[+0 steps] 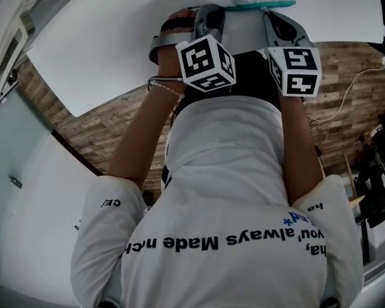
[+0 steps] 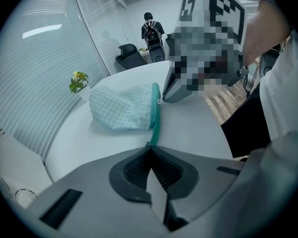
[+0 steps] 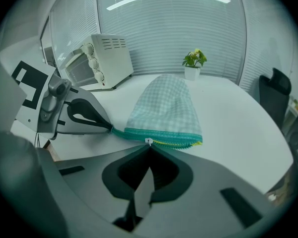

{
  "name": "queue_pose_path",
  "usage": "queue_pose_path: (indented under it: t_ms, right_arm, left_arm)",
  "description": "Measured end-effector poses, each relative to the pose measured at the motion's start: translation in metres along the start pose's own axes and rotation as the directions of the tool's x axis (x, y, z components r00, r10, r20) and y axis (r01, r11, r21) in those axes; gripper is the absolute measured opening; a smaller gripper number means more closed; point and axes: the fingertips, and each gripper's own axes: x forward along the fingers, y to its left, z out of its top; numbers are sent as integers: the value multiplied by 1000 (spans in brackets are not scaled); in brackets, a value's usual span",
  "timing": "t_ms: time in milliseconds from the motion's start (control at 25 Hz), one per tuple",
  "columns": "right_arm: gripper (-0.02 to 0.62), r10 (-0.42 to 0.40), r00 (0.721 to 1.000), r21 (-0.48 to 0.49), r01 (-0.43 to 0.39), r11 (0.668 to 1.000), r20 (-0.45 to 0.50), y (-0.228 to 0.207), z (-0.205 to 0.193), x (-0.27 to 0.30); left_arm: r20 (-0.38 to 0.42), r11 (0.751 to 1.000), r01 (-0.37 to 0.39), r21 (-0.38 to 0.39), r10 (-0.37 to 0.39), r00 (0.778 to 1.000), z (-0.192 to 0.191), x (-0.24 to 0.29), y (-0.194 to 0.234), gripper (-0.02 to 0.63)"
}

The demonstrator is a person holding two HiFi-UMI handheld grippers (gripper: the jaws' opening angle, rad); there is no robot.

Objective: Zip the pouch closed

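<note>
As left tool [image 2: 150, 148] pinches pouch [image 2: 121, 108], shirt [image 1: 231, 172] reads "Made"

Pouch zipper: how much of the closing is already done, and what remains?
Partly done. Done: the left hand-held gripper is shut on the zipper's teal tail, and the zipper from there to the white pull looks closed. In hand: the right hand-held gripper pinches that pull. Left: the stretch past the pull, where yellow shows, seems still open on the checked pouch.

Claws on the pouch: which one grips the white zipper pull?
The right claw, shut on the white pull; the left claw instead pinches the teal tape tail at the end of the pouch.
</note>
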Motion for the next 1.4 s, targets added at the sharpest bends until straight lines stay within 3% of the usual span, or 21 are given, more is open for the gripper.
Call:
queue_pose_path:
  t_ms: [1400]
  right_arm:
    - [8,-54,998,41,54,998,17,-26,-10,-9]
  left_arm:
    - [-15,1000,-8,-2,8,1000,1,1,0,17]
